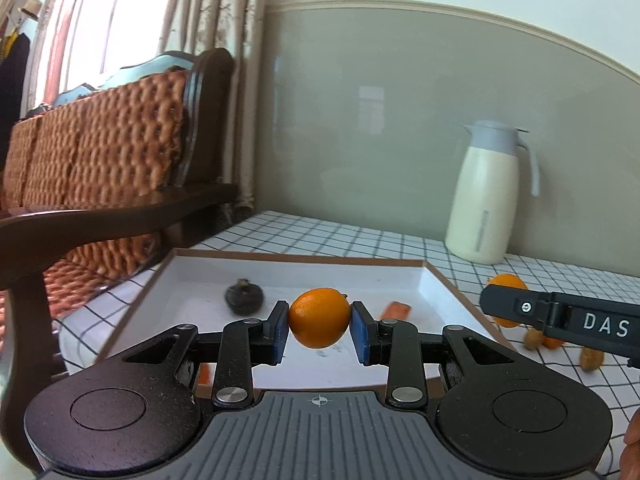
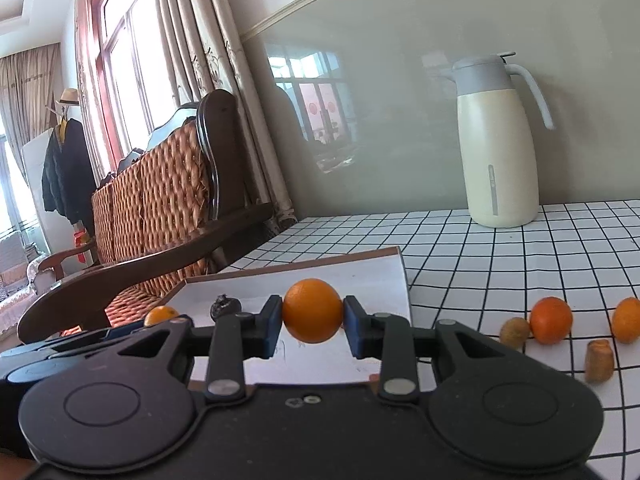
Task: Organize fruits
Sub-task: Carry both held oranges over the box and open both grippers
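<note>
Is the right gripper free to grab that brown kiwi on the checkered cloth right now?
Probably not: the right gripper is already shut on an orange. The kiwi lies unobstructed beside it, so the orange must go first.

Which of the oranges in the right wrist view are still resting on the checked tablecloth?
The two oranges right of the white tray; the others are clamped in the right gripper and left gripper.

White capital letters "DAS" are printed on the black side of the right tongs (image 1: 560, 316), which enter the left wrist view from the right edge; the word runs off the frame, so any further letters are cut off. Nothing else can be read in either view: the cream jug (image 2: 498, 140) carries only a plain grey strip, without lettering.
</note>
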`<action>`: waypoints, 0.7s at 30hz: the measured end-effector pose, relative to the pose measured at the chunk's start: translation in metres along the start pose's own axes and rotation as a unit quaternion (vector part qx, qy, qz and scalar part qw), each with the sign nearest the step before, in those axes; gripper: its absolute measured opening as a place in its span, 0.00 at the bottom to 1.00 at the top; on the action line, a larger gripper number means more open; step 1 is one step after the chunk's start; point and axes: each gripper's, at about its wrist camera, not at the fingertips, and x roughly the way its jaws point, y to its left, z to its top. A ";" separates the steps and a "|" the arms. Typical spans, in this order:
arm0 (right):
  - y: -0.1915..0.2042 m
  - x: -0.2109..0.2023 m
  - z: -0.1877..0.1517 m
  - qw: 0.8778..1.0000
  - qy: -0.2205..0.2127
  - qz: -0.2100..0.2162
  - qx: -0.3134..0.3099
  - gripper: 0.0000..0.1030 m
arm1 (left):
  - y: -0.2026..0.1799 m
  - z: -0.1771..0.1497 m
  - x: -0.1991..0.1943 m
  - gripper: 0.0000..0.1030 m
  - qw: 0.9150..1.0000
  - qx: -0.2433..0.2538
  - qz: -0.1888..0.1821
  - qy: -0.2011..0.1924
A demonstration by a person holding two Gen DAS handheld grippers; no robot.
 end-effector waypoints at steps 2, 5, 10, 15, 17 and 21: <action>0.001 0.004 0.001 1.000 -0.001 0.000 0.001 0.24 | 0.005 0.001 0.001 0.33 1.000 -0.004 0.010 -0.002; 0.002 0.009 0.002 1.000 -0.001 -0.004 0.004 0.24 | 0.017 0.003 0.004 0.33 0.999 -0.015 0.028 -0.003; 0.004 0.020 0.004 1.000 -0.002 -0.016 0.000 0.24 | 0.035 0.003 0.010 0.33 0.998 -0.025 0.054 -0.001; 0.003 0.030 0.004 1.000 -0.001 -0.025 0.004 0.24 | 0.047 0.005 0.018 0.33 0.997 -0.032 0.070 0.002; 0.003 0.034 0.004 0.999 0.000 -0.032 0.002 0.24 | 0.050 0.005 0.021 0.33 0.997 -0.036 0.073 0.003; 0.000 0.040 0.004 0.999 0.005 -0.041 0.007 0.24 | 0.052 0.006 0.028 0.33 0.996 -0.038 0.077 0.006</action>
